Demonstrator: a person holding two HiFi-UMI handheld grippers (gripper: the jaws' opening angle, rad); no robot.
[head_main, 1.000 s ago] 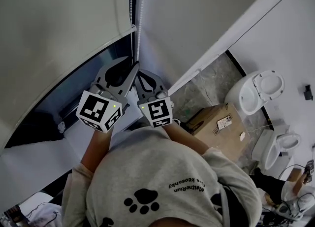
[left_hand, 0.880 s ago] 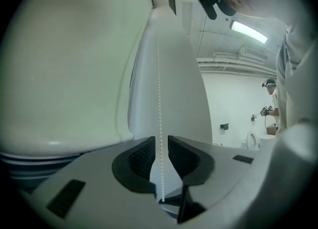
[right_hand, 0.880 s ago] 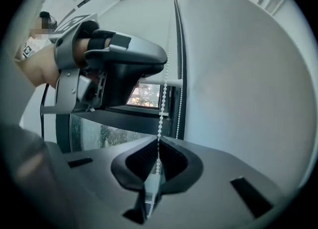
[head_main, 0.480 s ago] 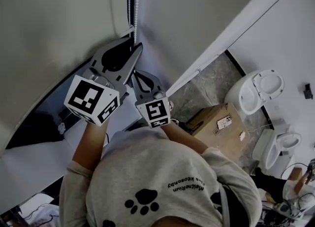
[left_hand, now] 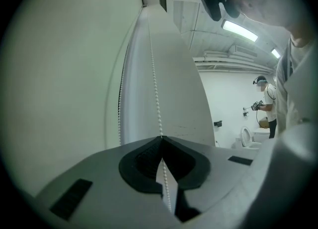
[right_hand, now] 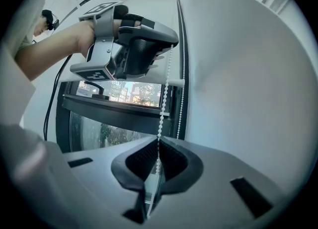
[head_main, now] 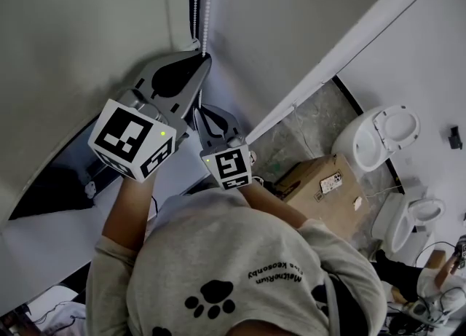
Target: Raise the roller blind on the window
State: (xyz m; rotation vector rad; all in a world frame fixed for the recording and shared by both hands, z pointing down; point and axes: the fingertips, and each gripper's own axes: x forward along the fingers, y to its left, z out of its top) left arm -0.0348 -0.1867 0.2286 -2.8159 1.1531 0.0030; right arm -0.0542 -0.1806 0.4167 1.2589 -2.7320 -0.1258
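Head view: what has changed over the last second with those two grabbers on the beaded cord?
The left gripper rose along the bead chain. Its jaws have just been closing and are now clamped on it. The right gripper stayed put, shut on the same chain lower down.

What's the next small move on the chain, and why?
Probably open the right gripper and pull down with the left gripper: its jaws have just closed on the chain, higher up than the right, which clamps it too.
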